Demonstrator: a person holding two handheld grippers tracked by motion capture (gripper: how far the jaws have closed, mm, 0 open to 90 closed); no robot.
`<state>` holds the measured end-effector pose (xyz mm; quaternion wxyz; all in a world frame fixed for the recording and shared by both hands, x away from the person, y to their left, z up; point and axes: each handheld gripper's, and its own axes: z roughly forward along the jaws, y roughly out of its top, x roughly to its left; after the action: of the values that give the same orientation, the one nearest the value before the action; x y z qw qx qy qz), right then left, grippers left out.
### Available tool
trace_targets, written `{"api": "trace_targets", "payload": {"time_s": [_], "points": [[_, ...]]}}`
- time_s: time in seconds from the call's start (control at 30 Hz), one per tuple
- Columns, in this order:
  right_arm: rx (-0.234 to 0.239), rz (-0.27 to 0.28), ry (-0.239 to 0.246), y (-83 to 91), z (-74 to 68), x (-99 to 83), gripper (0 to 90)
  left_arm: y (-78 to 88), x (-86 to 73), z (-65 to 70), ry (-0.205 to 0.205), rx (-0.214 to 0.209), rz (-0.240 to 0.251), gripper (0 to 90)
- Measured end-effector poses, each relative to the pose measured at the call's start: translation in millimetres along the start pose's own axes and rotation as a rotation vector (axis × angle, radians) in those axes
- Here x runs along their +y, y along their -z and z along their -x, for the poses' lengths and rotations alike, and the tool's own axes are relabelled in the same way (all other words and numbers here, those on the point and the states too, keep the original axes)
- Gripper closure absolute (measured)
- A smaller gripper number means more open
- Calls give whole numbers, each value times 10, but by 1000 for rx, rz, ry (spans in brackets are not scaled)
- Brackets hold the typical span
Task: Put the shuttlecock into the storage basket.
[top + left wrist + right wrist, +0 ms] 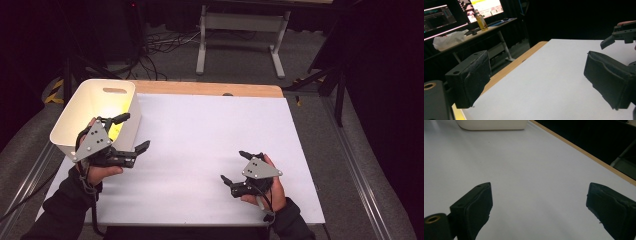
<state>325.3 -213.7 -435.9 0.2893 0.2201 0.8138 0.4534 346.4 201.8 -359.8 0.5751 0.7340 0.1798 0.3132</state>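
A white bin [85, 107] stands at the table's far left corner, and something yellow [114, 130] shows inside it. My left gripper [137, 131] hovers at the bin's near right corner, open, one finger over the rim and the other over the table. In the left gripper view it [537, 67] holds nothing between its jaws. My right gripper [232, 165] is open and empty at the near right of the white table top [210, 135]. The right gripper view has its jaws [539, 197] wide apart over bare white surface, with the bin [491, 124] far ahead.
A wooden strip [210, 89] edges the table's far side. Beyond it stand a metal desk frame [242, 30] and floor cables [160, 45]. The left gripper view shows a side desk with a bottle [481, 22], monitors and a plastic bag [449, 40].
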Motion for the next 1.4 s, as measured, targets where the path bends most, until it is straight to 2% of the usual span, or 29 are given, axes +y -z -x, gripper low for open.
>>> {"api": "trace_targets", "payload": {"time_s": [0.67, 0.87, 1.17, 1.23, 1.4], "points": [[-4, 1, 9, 9, -13, 15, 83, -72, -134, 72, 0, -21, -16, 66], [-5, 4, 10, 15, -14, 18, 83, -95, -161, 86, 16, -28, -16, 66], [-6, 6, 8, 25, -9, 23, 82, -132, -215, 110, 19, -48, -27, 58], [-6, 7, 9, 24, -10, 24, 82, -141, -229, 118, 8, -49, -29, 53], [-4, 6, 8, 24, -8, 27, 82, -162, -255, 129, 11, -56, -33, 50]]}}
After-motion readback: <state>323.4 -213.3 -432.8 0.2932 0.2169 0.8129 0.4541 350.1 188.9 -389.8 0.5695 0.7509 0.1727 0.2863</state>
